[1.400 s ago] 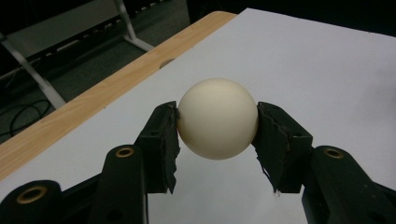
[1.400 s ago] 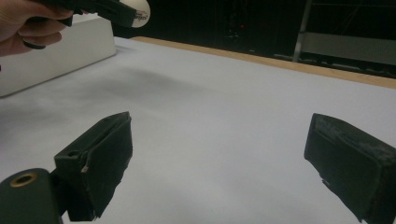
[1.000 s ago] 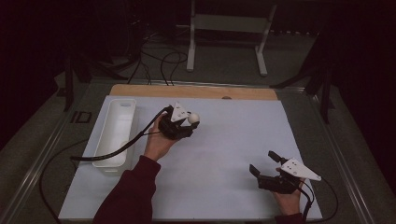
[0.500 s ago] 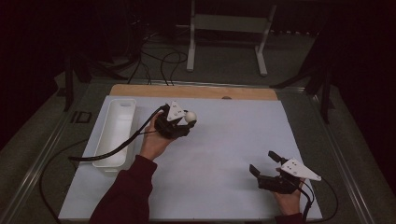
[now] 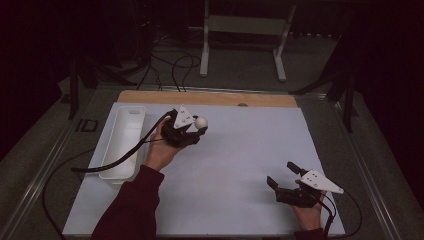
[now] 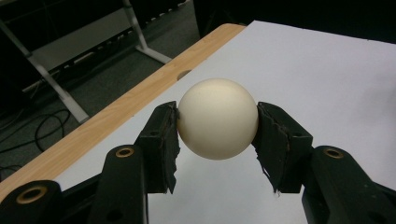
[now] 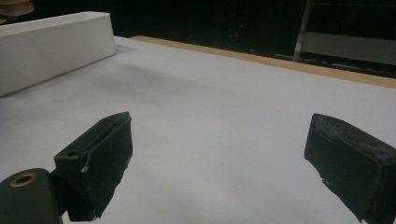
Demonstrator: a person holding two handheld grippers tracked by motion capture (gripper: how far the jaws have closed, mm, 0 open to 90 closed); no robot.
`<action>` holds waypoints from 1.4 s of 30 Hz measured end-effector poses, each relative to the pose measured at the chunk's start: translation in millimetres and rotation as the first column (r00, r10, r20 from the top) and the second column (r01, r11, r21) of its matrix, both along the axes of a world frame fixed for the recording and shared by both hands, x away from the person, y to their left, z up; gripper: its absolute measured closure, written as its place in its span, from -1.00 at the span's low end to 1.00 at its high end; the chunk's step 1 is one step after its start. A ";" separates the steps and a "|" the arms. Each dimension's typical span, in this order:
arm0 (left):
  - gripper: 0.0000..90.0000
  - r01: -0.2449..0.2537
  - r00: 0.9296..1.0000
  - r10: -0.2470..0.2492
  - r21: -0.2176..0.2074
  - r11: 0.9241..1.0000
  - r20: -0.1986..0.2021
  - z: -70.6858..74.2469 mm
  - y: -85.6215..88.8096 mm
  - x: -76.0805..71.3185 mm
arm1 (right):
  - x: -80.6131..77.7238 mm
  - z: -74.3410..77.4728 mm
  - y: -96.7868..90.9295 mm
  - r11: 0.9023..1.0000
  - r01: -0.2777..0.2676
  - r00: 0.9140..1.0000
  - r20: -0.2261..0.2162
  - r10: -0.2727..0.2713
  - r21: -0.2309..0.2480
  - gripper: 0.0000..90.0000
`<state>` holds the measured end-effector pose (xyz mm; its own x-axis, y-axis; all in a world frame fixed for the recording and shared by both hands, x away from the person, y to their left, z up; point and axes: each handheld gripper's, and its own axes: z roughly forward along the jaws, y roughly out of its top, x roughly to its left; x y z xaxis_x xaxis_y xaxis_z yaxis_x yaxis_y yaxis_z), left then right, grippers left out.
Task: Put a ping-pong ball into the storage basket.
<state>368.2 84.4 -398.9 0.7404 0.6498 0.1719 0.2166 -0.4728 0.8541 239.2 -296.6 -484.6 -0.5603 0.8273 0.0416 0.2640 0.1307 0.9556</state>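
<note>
A cream-white ball (image 6: 217, 118) sits pinched between the two black pads of my left gripper (image 6: 217, 122), lifted off the white mat. From above, the ball (image 5: 201, 122) and left gripper (image 5: 198, 128) hover over the mat's far left part, just right of the white tray (image 5: 122, 142). My right gripper (image 5: 281, 173) rests low near the mat's front right corner. Its jaws stand wide apart, and nothing lies between the pads (image 7: 105, 154) in the right gripper view.
The long white tray (image 7: 56, 46) lies along the mat's left edge. A wooden strip (image 5: 210, 97) borders the far side of the mat (image 5: 240, 165). Cables (image 5: 115, 162) trail from the left gripper across the tray. A metal stand (image 5: 245, 30) is on the floor beyond.
My left gripper, still holding the ball, has drifted a little to the left, toward the tray. The right gripper has stayed where it was.
</note>
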 end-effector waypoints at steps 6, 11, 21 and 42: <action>0.13 -0.005 1.000 0.005 -0.004 1.000 0.001 0.4 4.5 -1.2 | 0.0 0.0 0.0 1.000 0.000 1.000 0.001 0.000 0.000 -0.83; 0.13 -0.012 1.000 0.012 0.002 1.000 0.007 2.5 8.1 -2.2 | 0.2 -0.1 0.2 1.000 0.000 1.000 0.001 0.000 0.000 -0.83; 0.13 -0.012 1.000 0.012 0.007 1.000 0.020 6.2 14.7 -7.0 | 0.2 -0.1 0.2 1.000 0.000 1.000 0.001 0.000 0.000 -0.83; 0.13 -0.015 1.000 0.015 0.012 1.000 0.015 7.8 28.4 -12.5 | 0.0 -0.3 0.7 1.000 -0.001 1.000 0.000 0.001 0.002 -0.83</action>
